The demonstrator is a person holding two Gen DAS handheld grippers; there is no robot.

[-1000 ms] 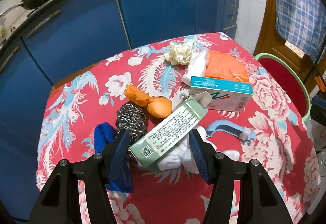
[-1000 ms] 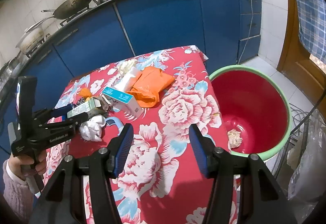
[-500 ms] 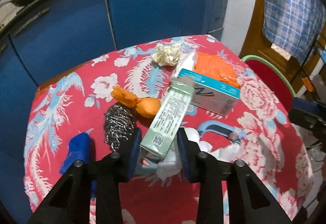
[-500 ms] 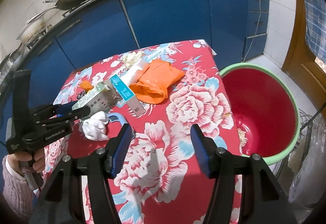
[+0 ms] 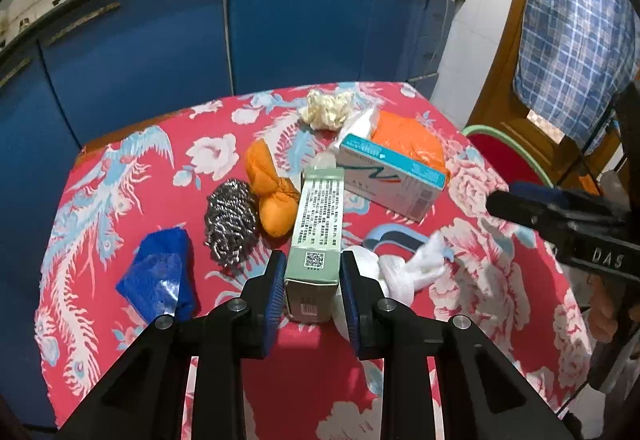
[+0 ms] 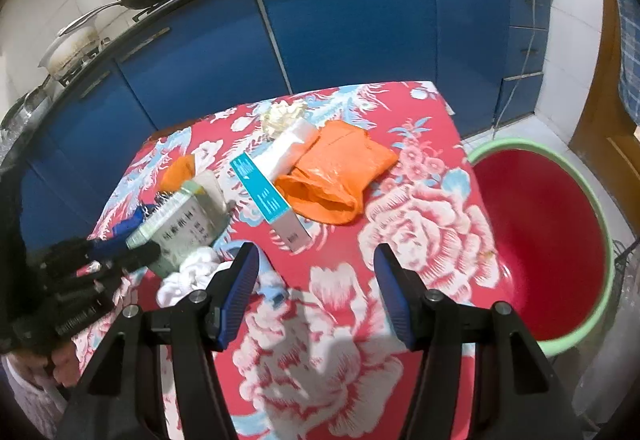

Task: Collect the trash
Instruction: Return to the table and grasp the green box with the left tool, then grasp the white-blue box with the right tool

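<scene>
My left gripper (image 5: 312,264) is closing on the near end of a long pale green carton (image 5: 320,215); its blue pads press both sides, and the carton points away over the flowered tablecloth (image 5: 140,167). The right wrist view shows the same carton (image 6: 188,215) tilted up in that gripper. My right gripper (image 6: 314,260) hangs open over the cloth with nothing between its fingers, just right of a white tissue wad (image 6: 188,272). A red tub with a green rim (image 6: 608,272) stands on the floor beside the table's right edge.
On the cloth lie a teal-and-white box (image 5: 392,175), an orange plastic bag (image 6: 340,175), an orange net bundle (image 5: 272,199), a steel scourer (image 5: 230,215), a blue sponge (image 5: 160,276), crumpled cream paper (image 5: 328,109) and a blue plastic piece (image 5: 392,236). Blue cabinets (image 6: 352,19) stand behind the table.
The left jaws have narrowed from wide apart onto the green carton, which now points straight away. The right gripper has shifted left over the table, toward the tissue wad.
</scene>
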